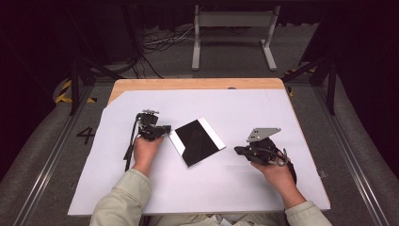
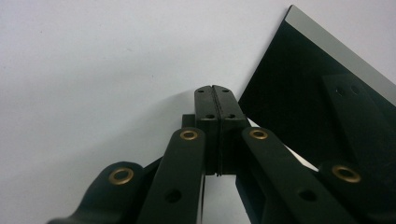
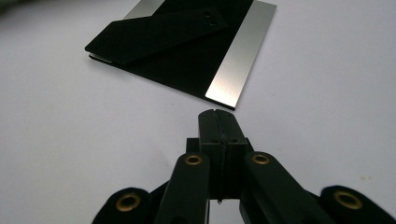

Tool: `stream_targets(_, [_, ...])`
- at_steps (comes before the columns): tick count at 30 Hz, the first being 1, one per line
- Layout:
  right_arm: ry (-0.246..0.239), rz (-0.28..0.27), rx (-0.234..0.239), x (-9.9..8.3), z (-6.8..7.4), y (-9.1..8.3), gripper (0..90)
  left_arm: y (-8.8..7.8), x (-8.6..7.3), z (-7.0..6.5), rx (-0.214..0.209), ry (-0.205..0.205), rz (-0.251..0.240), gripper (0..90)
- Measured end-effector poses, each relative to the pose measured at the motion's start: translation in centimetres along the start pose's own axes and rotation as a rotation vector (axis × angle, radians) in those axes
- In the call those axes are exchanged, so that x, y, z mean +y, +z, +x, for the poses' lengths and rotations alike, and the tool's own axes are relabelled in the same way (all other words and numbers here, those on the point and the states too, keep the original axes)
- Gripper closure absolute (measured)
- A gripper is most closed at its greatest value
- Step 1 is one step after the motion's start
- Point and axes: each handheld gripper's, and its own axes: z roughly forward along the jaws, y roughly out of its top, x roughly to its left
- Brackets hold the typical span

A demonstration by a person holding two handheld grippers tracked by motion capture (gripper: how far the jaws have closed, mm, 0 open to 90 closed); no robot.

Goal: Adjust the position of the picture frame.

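A black square plate (image 1: 196, 141) with a silver band along two opposite edges lies flat in the middle of the white sheet (image 1: 202, 188). A flat black bar (image 3: 154, 32) rests on top of the plate (image 3: 187, 70). My left gripper (image 1: 167, 128) sits just left of the plate, jaws shut and empty, tips close to the plate's (image 2: 303, 93) near corner in the left gripper view (image 2: 215, 88). My right gripper (image 1: 236, 150) is to the plate's right, pointing at it, jaws shut with nothing between them (image 3: 215, 112), a short gap from the silver band (image 3: 240, 56).
The white sheet covers most of a wooden table (image 1: 197, 84). Beyond the table's far edge are a grey metal stand (image 1: 233, 37) and loose cables (image 1: 162, 42) on the floor. Rails run along both sides of the table.
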Motion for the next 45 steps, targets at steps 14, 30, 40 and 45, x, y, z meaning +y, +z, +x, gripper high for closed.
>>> stream_targets(14, [0.012, -0.027, 0.001, 0.2, -0.5, -1.1, 90.0, -1.2, -1.3, -1.5, -0.098, 0.063, 0.116, 90.0])
stream_targets(30, [0.038, -0.067, -0.002, 0.6, -1.4, -2.0, 90.0, -1.4, -3.7, -7.9, -0.192, 0.304, 0.257, 90.0])
stream_targets(40, [0.042, -0.072, 0.0, 0.7, -1.6, -2.1, 90.0, -1.0, -4.3, -10.4, -0.239, 0.395, 0.298, 90.0])
stream_targets(45, [0.054, -0.078, -0.005, 0.5, -2.0, -2.4, 90.0, -0.5, -4.8, -12.1, -0.288, 0.461, 0.306, 90.0])
